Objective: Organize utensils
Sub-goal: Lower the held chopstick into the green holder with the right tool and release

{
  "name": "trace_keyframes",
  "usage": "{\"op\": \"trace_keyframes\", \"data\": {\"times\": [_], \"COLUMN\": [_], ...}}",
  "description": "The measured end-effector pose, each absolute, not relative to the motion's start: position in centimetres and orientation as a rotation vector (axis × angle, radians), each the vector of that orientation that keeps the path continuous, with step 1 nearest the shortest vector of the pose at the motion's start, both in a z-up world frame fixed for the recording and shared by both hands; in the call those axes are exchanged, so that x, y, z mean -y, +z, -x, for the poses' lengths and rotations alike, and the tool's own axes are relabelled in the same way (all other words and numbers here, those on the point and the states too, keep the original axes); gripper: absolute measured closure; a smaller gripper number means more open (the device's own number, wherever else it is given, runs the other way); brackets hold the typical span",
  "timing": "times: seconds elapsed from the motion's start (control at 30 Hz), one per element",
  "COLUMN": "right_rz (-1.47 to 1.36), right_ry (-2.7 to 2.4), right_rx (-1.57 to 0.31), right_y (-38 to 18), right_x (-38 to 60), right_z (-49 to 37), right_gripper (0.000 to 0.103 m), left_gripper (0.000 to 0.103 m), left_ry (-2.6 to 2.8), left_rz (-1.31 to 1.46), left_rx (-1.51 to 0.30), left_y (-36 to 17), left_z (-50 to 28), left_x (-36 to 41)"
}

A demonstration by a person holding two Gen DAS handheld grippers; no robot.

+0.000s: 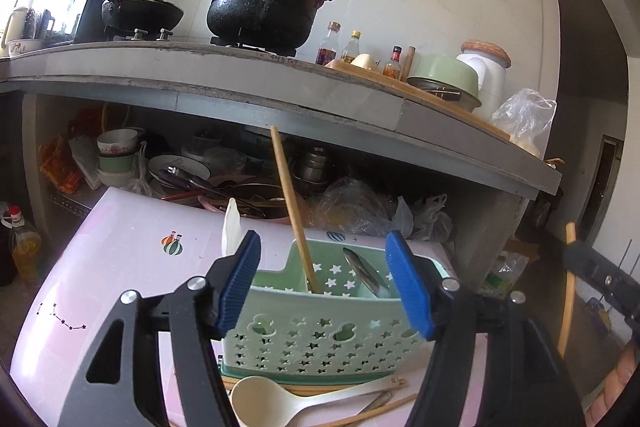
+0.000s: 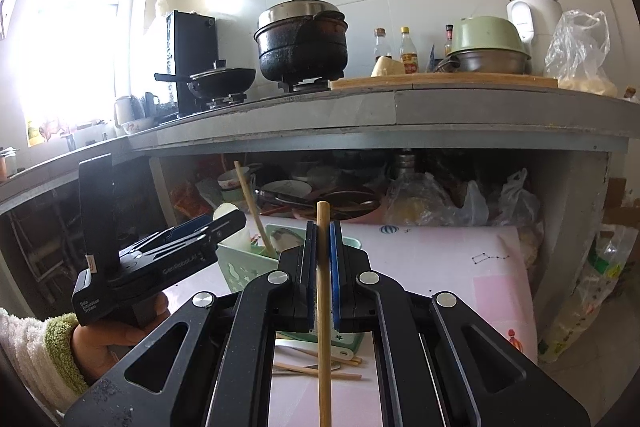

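Observation:
A green utensil caddy [image 1: 316,343] with star cut-outs stands on the pink table [image 1: 120,267]. In it stand a wooden chopstick [image 1: 292,211], a metal spoon [image 1: 366,273] and a white utensil [image 1: 231,227]. My left gripper [image 1: 322,283] is open, its blue pads either side of the caddy. In front of the caddy lie a white ladle [image 1: 272,399] and loose chopsticks [image 1: 376,413]. My right gripper [image 2: 322,239] is shut on an upright wooden chopstick [image 2: 323,307], held right of the caddy [image 2: 248,267]. That chopstick shows at the left wrist view's right edge [image 1: 568,291].
A grey stone counter [image 1: 280,83] overhangs behind the table, with pots, bottles and bowls on it. The shelf beneath is crowded with dishes and plastic bags [image 1: 360,203]. An oil bottle [image 1: 24,247] stands on the floor at left.

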State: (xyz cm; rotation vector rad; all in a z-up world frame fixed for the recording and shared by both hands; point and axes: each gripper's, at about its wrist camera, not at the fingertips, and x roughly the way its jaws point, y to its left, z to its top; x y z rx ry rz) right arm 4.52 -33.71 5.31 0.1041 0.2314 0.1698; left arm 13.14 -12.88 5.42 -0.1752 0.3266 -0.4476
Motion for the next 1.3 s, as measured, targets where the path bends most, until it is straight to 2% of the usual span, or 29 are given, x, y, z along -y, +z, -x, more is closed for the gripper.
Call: {"op": "trace_keyframes", "data": {"times": [0.37, 0.73, 1.07, 1.3], "right_rz": [-0.158, -0.105, 0.008, 0.131], "right_ry": [0.339, 0.487, 0.455, 0.432], "right_rx": [-0.094, 0.1, -0.012, -0.124], "right_y": [12.3, 19.9, 16.3, 11.8], "right_x": [33.0, 27.9, 23.3, 22.7], "right_z": [-5.4, -13.0, -22.4, -24.0], "right_gripper": [0.099, 0.099, 0.099, 0.099], "left_gripper": [0.031, 0.027, 0.026, 0.025], "left_ry": [-0.383, -0.304, -0.279, -0.264], "left_rz": [0.194, 0.246, 0.255, 0.268], "left_rx": [-0.393, -0.462, -0.456, -0.468], "left_y": [4.6, 2.8, 2.2, 1.7], "left_z": [-11.0, -11.1, -11.9, -12.7], "left_x": [8.5, 4.2, 2.3, 1.4]}}
